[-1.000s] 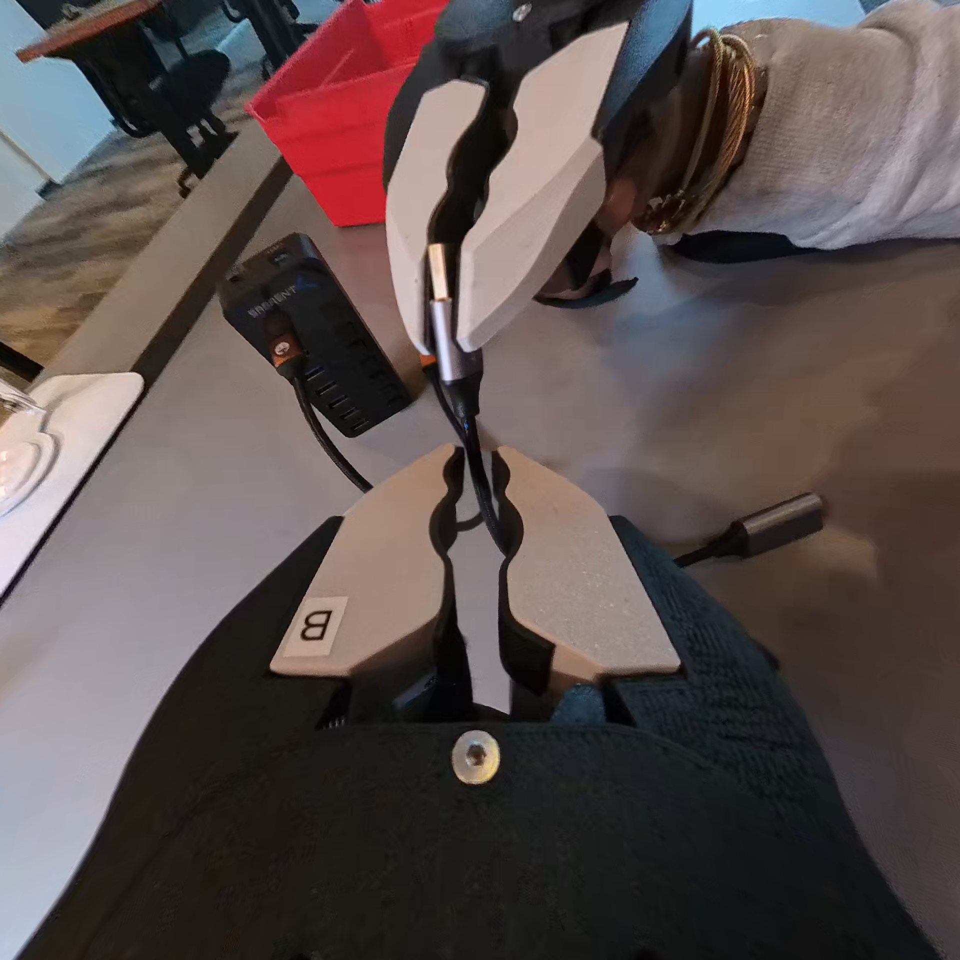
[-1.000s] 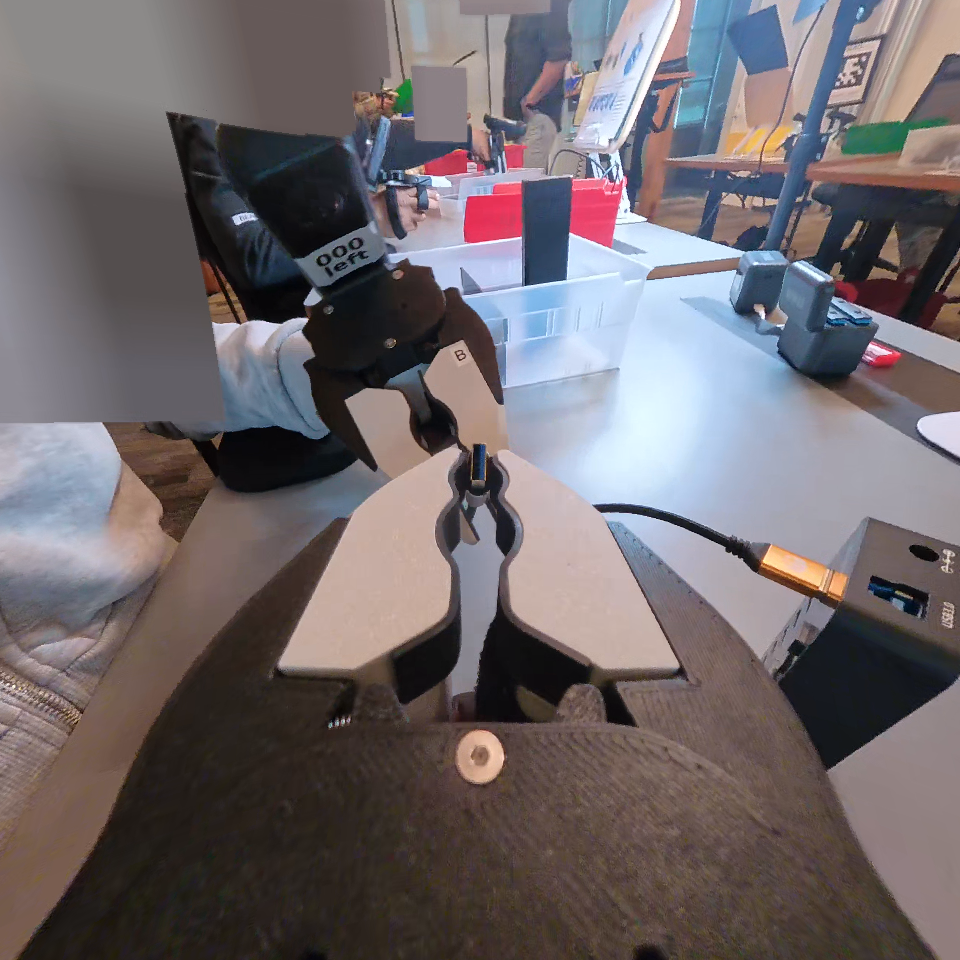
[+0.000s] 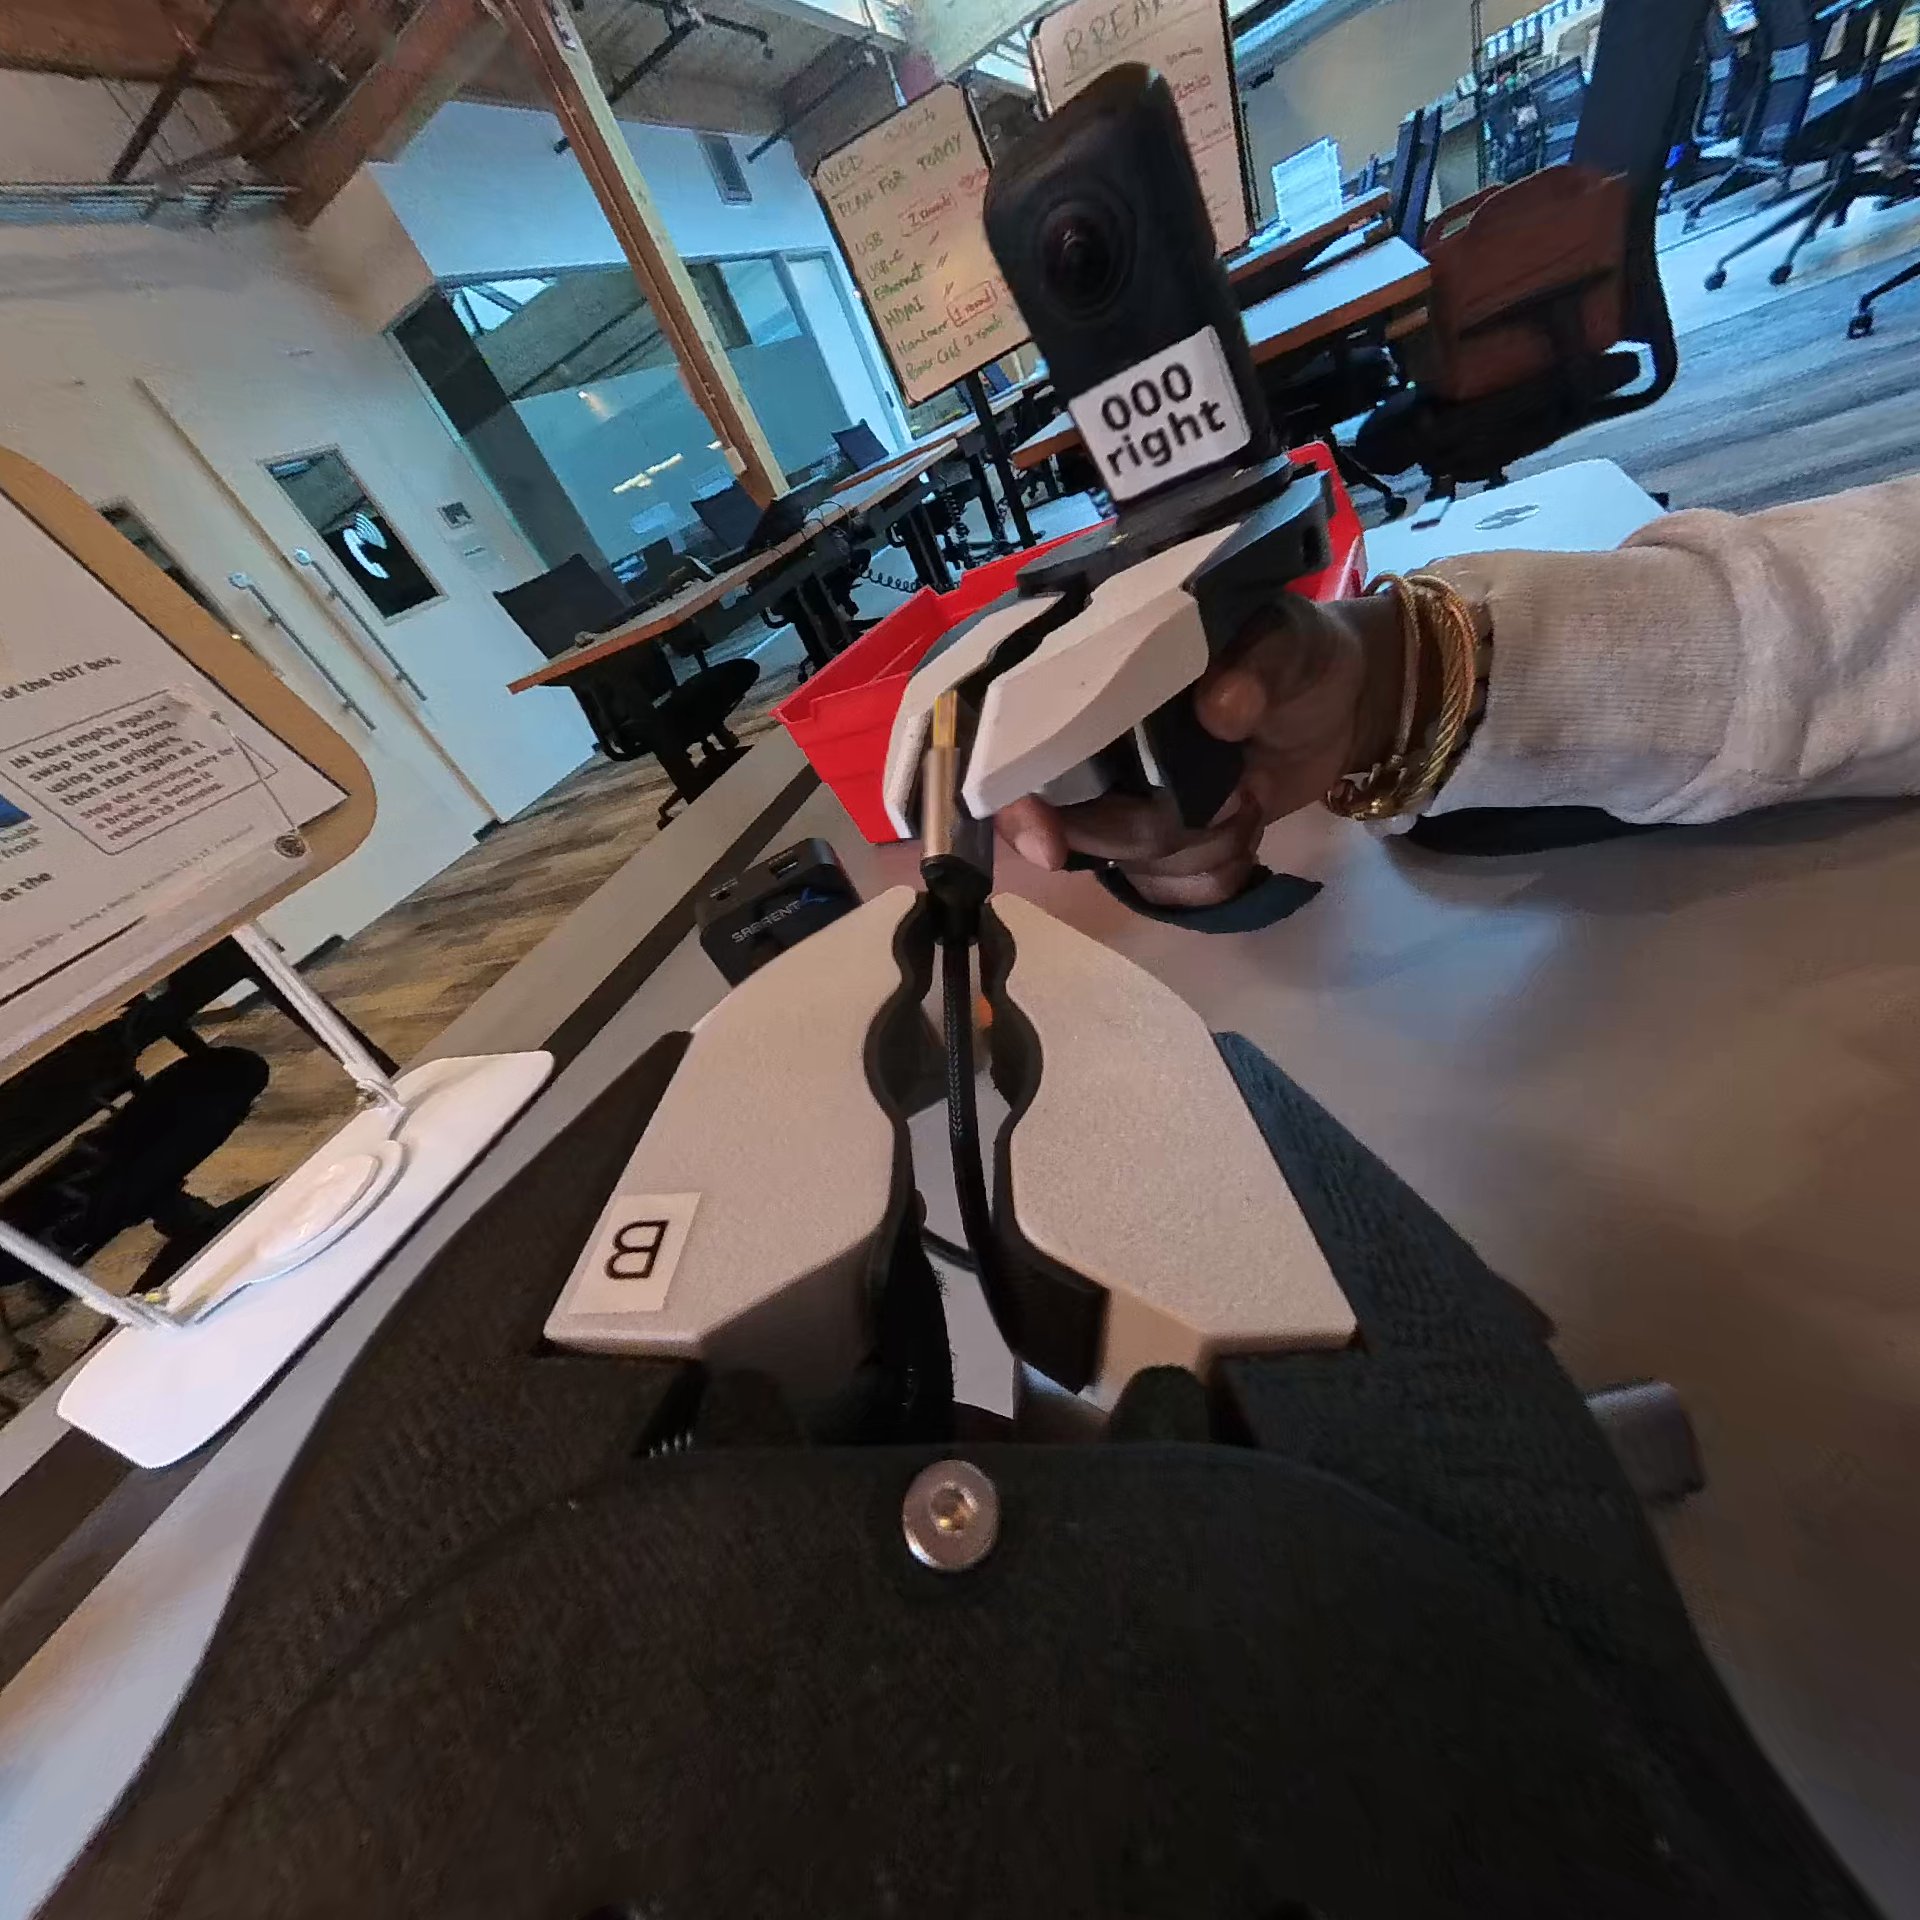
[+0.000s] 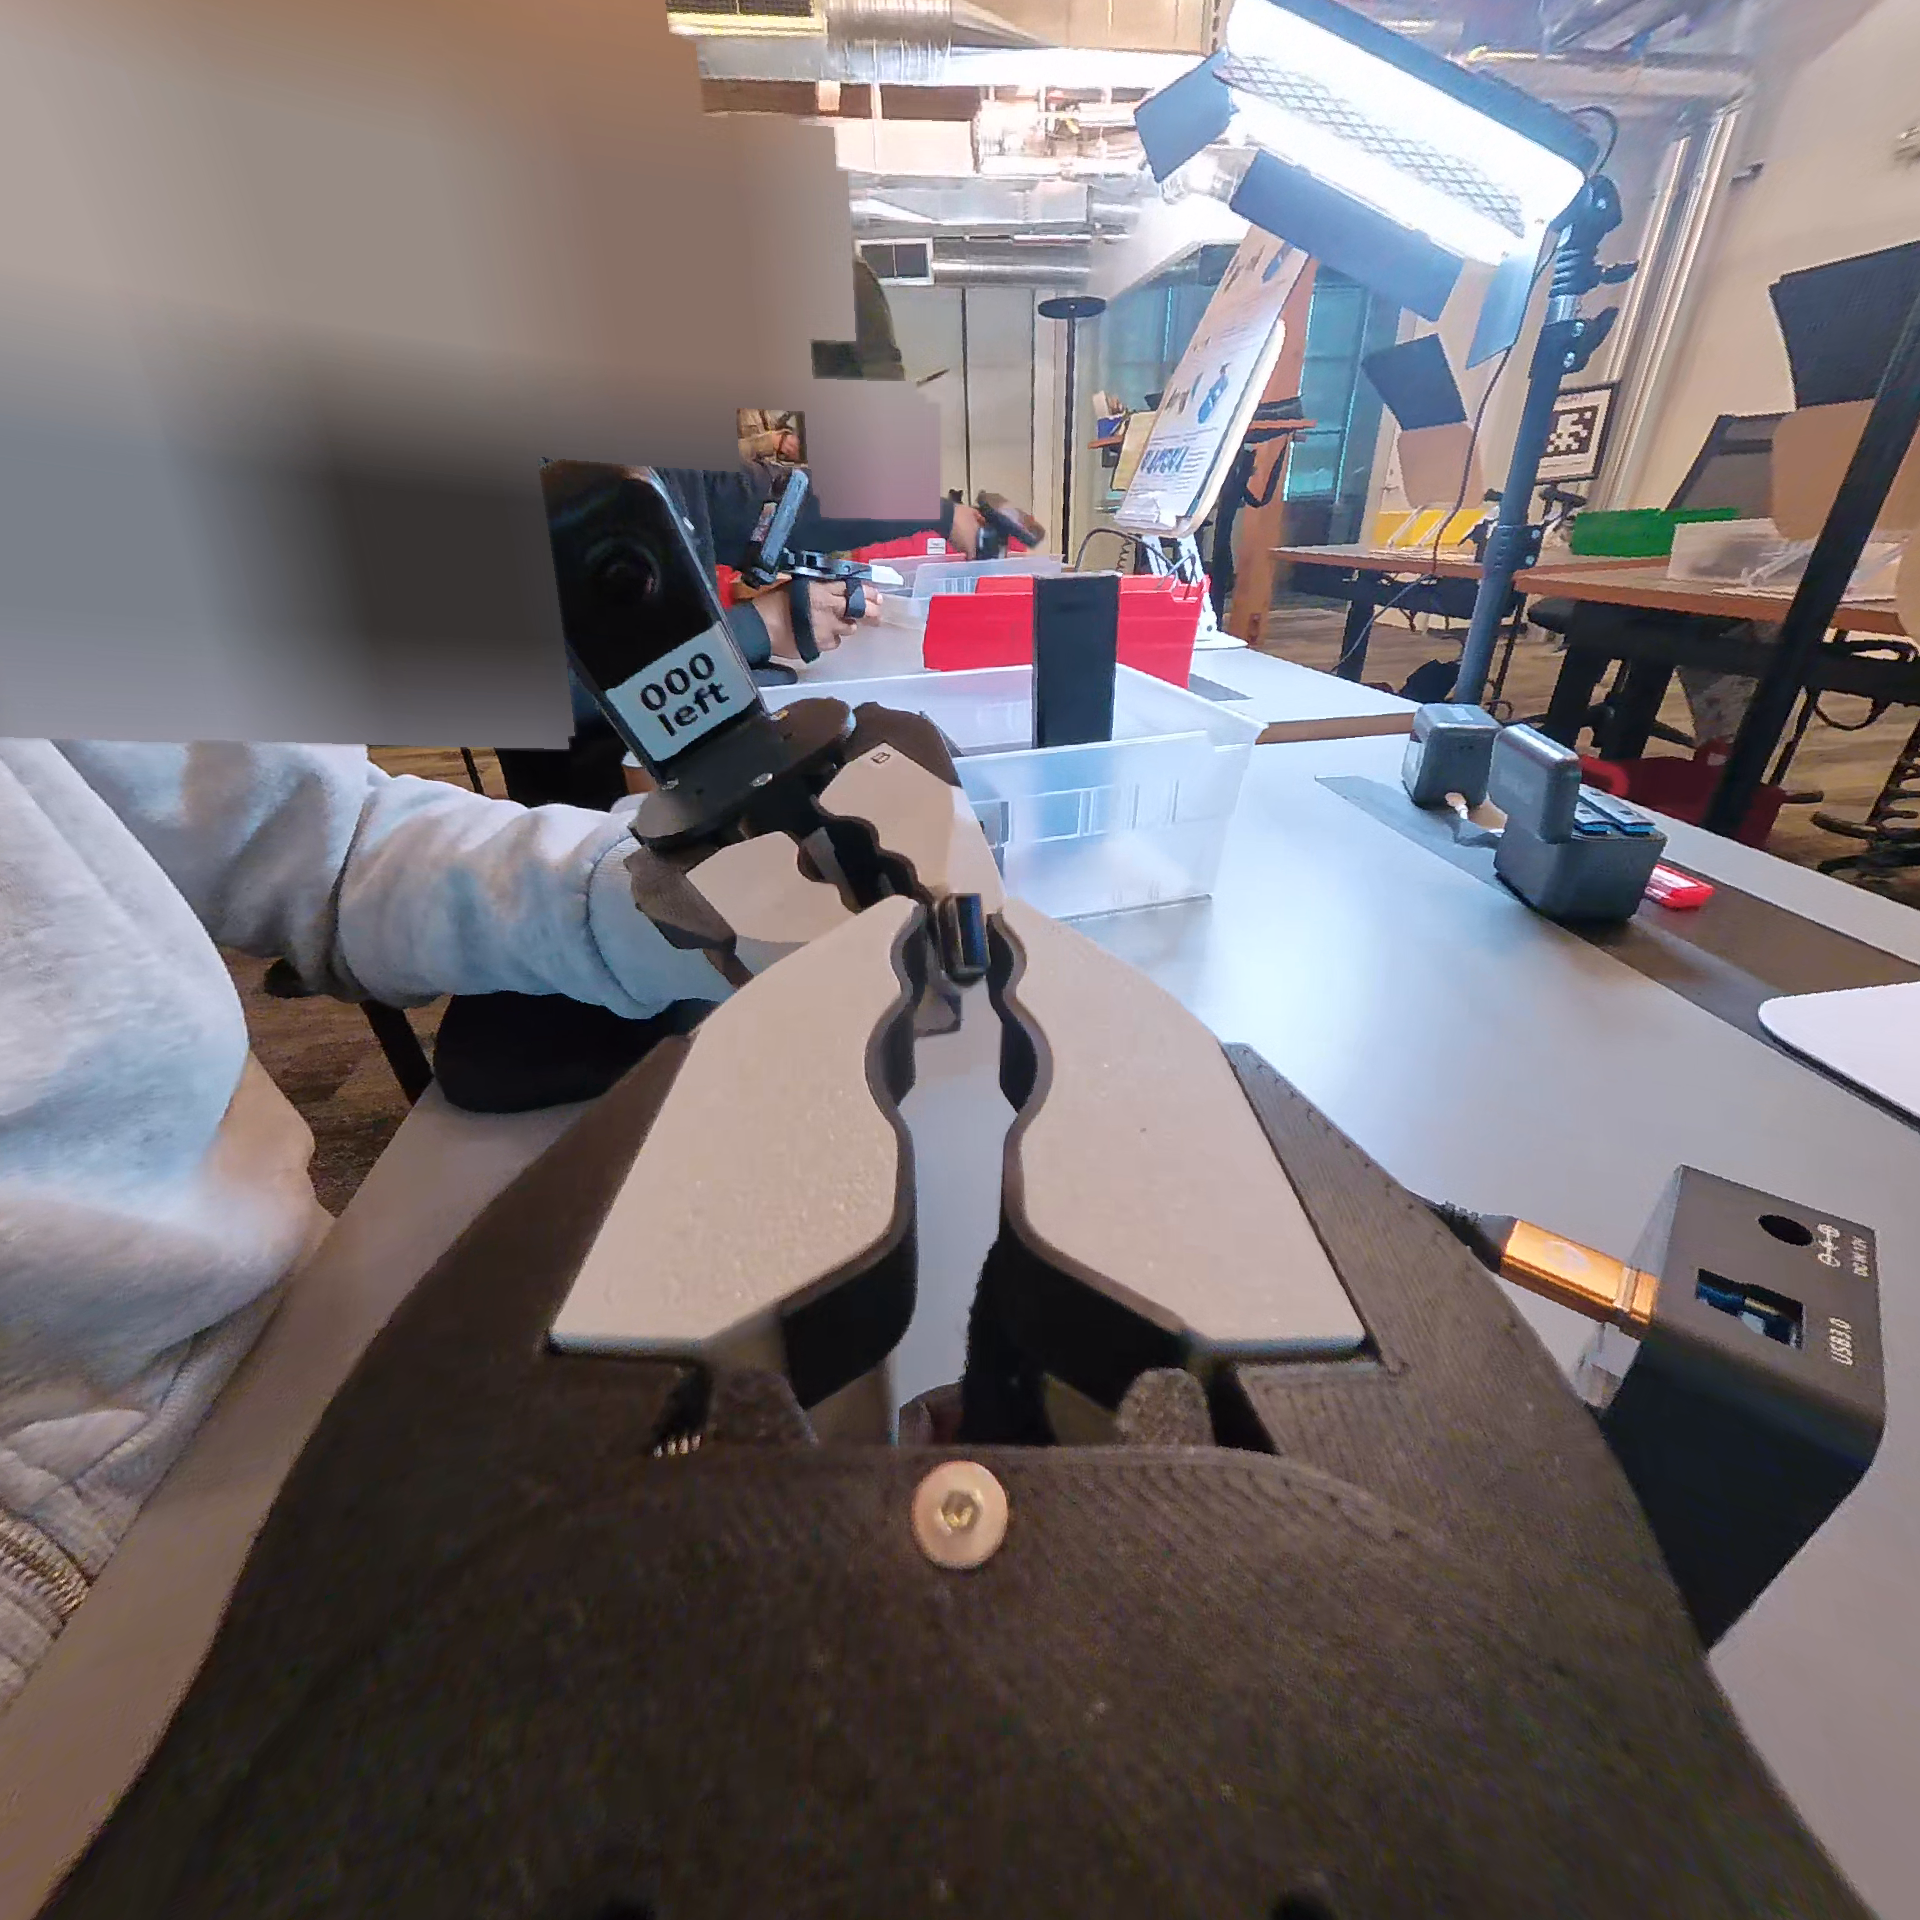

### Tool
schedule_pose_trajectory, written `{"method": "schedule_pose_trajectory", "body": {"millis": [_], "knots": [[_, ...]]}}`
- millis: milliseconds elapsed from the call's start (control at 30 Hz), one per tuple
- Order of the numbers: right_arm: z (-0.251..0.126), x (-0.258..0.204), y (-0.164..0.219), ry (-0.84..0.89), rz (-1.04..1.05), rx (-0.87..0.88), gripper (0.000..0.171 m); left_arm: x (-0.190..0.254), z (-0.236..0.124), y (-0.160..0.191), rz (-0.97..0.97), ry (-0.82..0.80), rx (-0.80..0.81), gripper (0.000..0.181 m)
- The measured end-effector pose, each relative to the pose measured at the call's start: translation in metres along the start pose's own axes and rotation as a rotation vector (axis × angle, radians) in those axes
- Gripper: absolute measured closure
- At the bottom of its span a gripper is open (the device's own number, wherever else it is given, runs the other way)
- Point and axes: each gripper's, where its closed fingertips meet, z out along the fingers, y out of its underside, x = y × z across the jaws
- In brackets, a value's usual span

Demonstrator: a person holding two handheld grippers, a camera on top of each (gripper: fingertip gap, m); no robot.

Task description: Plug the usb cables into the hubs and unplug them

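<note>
My right gripper [image 4: 958, 925] is shut on a grey USB plug [image 4: 964, 935] with a blue insert, held above the grey table [image 4: 1403, 987]. In the left wrist view the right gripper [image 3: 940, 805] points down at my left gripper [image 3: 951, 925], with the plug [image 3: 938, 774] between its fingers. The left gripper is shut on the plug's black braided cable [image 3: 961, 1081] just below the plug. A black hub [image 4: 1756, 1382] sits at lower right with an orange plug [image 4: 1569, 1273] in it. The hub [image 3: 769, 914] is partly hidden behind my left fingers.
A red bin [image 3: 852, 717] stands behind the hub. A sign on a white base [image 3: 312, 1226] is at the left table edge. A clear bin [image 4: 1101, 800] and grey chargers [image 4: 1558, 831] sit farther back. A second grey plug [image 3: 1647, 1429] lies by my left gripper. My two grippers' fingertips are within a few centimetres of each other. The hub [image 3: 769, 914] is about equally far from each gripper, around 12 centimetres. My right wrist view [image 4: 1696, 1283] looks at it from another angle.
Both grippers have lifted and tilted up from the table, still holding the plug and cable. The right gripper now stands higher over the left one, and the hub sits closer to it.
</note>
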Motion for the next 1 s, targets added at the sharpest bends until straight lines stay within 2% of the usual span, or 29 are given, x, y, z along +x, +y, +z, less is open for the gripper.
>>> {"method": "schedule_pose_trajectory", "body": {"millis": [133, 267, 400, 467, 500, 533, 600, 633, 700, 733, 767, 800, 867, 900, 933, 1000], "knots": [[-0.002, 0.006, 0.002, 0.031, -0.006, -0.024, 0.153, -0.009, -0.005, -0.007, 0.075, -0.074, 0.029, 0.173], [-0.003, 0.004, 0.000, 0.022, -0.017, -0.012, 0.151, -0.003, -0.006, -0.008, -0.079, 0.038, 0.039, 0.173], [-0.001, -0.004, 0.001, -0.020, -0.004, -0.031, 0.148, 0.005, -0.005, 0.007, -0.172, 0.133, -0.052, 0.173], [0.000, -0.004, 0.007, -0.031, 0.018, -0.070, 0.151, 0.011, -0.004, 0.010, -0.170, 0.165, -0.070, 0.173], [0.001, -0.005, 0.011, -0.036, 0.024, -0.094, 0.161, 0.013, -0.003, 0.010, -0.169, 0.177, -0.075, 0.173], [0.002, -0.004, 0.014, -0.031, 0.032, -0.113, 0.163, 0.014, -0.002, 0.012, -0.162, 0.173, -0.092, 0.173], [0.002, 0.002, 0.018, 0.012, 0.049, -0.153, 0.163, 0.008, 0.000, 0.018, -0.124, 0.115, -0.121, 0.172], [0.002, 0.009, 0.019, 0.054, 0.057, -0.155, 0.163, -0.002, 0.001, 0.020, -0.090, 0.034, -0.124, 0.165], [-0.004, 0.031, 0.018, 0.183, 0.093, -0.146, 0.163, -0.033, -0.006, 0.002, 0.072, -0.248, -0.051, 0.156], [-0.008, 0.044, 0.016, 0.258, 0.126, -0.119, 0.163, -0.037, -0.013, -0.019, 0.184, -0.334, 0.036, 0.151], [-0.013, 0.056, 0.012, 0.320, 0.168, -0.073, 0.163, -0.027, -0.016, -0.040, 0.260, -0.333, 0.116, 0.147], [-0.018, 0.064, 0.006, 0.360, 0.212, -0.012, 0.163, -0.008, -0.013, -0.055, 0.257, -0.262, 0.175, 0.149], [-0.023, 0.067, -0.011, 0.360, 0.291, 0.142, 0.163, 0.048, 0.003, -0.065, 0.058, 0.034, 0.241, 0.152], [-0.025, 0.065, -0.022, 0.327, 0.347, 0.233, 0.163, 0.072, 0.011, -0.062, -0.089, 0.161, 0.224, 0.151], [-0.026, 0.059, -0.033, 0.262, 0.422, 0.329, 0.163, 0.084, 0.021, -0.052, -0.198, 0.212, 0.176, 0.149], [-0.034, 0.041, -0.062, 0.010, 0.612, 0.562, 0.164, 0.074, 0.034, -0.026, -0.210, 0.118, 0.068, 0.143]]}}
